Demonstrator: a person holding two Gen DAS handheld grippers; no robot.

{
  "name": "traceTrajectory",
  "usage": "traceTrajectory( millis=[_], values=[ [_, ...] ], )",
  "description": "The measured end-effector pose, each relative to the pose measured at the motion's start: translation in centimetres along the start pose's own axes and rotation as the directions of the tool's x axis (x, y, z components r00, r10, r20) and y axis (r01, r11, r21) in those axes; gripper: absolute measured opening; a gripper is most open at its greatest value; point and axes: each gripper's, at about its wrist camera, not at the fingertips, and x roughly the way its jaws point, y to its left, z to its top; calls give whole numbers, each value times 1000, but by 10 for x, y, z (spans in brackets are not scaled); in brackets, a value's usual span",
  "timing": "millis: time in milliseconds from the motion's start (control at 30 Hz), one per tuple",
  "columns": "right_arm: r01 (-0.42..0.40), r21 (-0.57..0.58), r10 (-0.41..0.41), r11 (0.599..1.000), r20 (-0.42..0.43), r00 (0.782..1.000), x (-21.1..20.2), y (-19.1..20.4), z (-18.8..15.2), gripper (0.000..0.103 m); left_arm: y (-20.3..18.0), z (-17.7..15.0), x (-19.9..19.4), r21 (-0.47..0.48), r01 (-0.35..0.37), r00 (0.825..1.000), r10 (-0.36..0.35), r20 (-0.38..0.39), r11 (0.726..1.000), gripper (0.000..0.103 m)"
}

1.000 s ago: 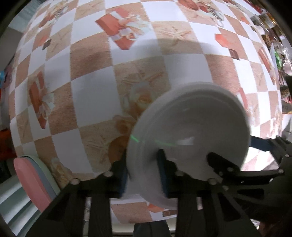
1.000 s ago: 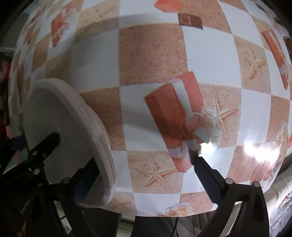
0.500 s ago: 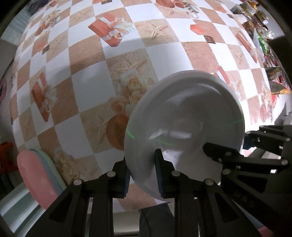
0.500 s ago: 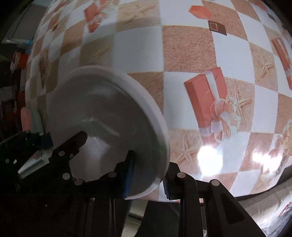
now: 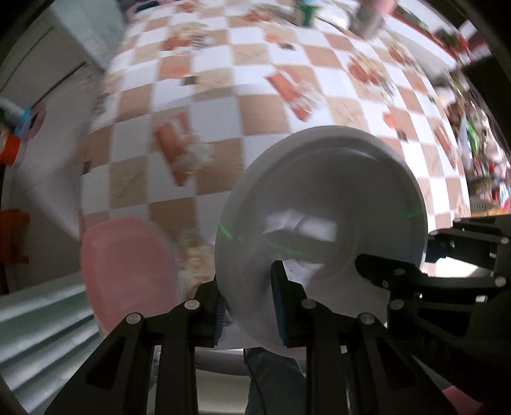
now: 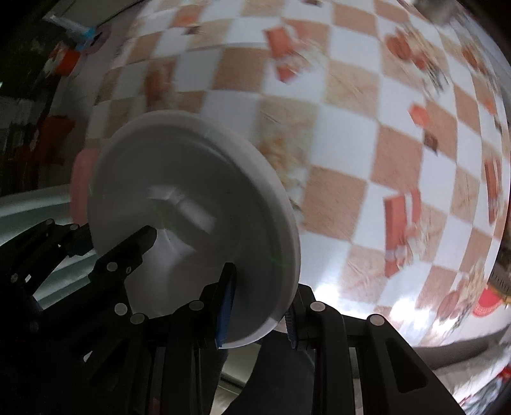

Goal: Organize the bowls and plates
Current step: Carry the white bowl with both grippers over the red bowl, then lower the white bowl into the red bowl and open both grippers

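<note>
While both grippers clamp the same white plate (image 5: pixel 322 223), it hangs tilted in the air above the bench (image 5: pixel 223 105), which is covered in a cloth checked in white and tan with red gift-box prints.

At the far left of the left wrist view, off the bench edge, a pale cabinet front (image 5: pixel 38 64) stands blurred, with an orange thing (image 5: pixel 9 150) and a pink-and-blue roll (image 5: pixel 30 123) beside it. Nearer, a ribbed pale-green rack (image 5: pixel 38 322) fills the lower left corner, and a pink plate (image 5: pixel 127 271) stands on edge at it, just left of the white plate and overlapped by its rim in the right wrist view.

Next comes the left gripper (image 5: pixel 250 309), closed narrow on the near-left rim of the white plate, one blue pad on each face. To the right, the right gripper (image 6: pixel 258 316) pinches the near-right rim the same way, its pads on either side of the edge; in the left wrist view its black fingers (image 5: pixel 392 274) reach in across the plate's face.

Past the plate to the far right, blurred packets and jars (image 5: pixel 472 134) crowd the bench edge, too smeared to name. A grey can (image 5: pixel 367 19) stands at the far edge.
</note>
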Motion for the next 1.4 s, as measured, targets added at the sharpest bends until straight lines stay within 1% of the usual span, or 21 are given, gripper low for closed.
traceTrajectory(
  millis=[167,300,367,433,467,533,567,600,767,967,1167,1300,1367,1400],
  values=[
    [17,-81,-15,997,17,1000,-4,47,19,30,31,-10,-18,-74,-18,999,20,30,997,27],
    [30,-123,-27,992,24,999,4,85,28,30,52,-18,-23,-105,-27,998,32,45,994,27],
    [34,-142,-30,989,26,999,8,91,38,30,64,-22,-25,-123,-31,998,38,51,992,27],
    [36,-159,-32,987,28,999,9,105,42,30,76,-27,-27,-143,-35,998,43,55,989,27],
    [37,-169,-32,985,29,999,8,105,39,30,81,-29,-29,-152,-36,997,45,57,988,27],
    [40,-192,-34,980,32,999,7,122,39,30,93,-34,-30,-177,-38,997,49,58,983,27],
    [40,-203,-34,978,32,999,1,121,33,30,101,-37,-30,-193,-39,997,51,55,980,27],
    [40,-212,-34,976,30,999,4,128,35,30,106,-39,-28,-204,-39,997,50,51,978,27],
    [41,-259,-41,965,6,999,32,152,45,30,133,-50,-20,-257,-41,998,49,25,966,27],
    [26,-283,-37,959,-31,999,58,178,60,30,158,-55,-6,-294,-71,997,70,-12,953,27],
    [14,-293,-35,956,-66,997,86,194,71,30,174,-60,14,-313,-73,997,60,-54,947,28],
    [9,-292,-35,956,-86,996,102,196,74,30,175,-65,20,-308,-88,995,72,-62,947,35],
    [22,-311,-48,950,-76,996,104,198,73,30,174,-68,19,-302,-99,995,86,-54,948,38],
    [33,-318,-59,948,-72,996,104,198,73,34,174,-68,19,-301,-109,994,98,-51,947,40]
  ],
)
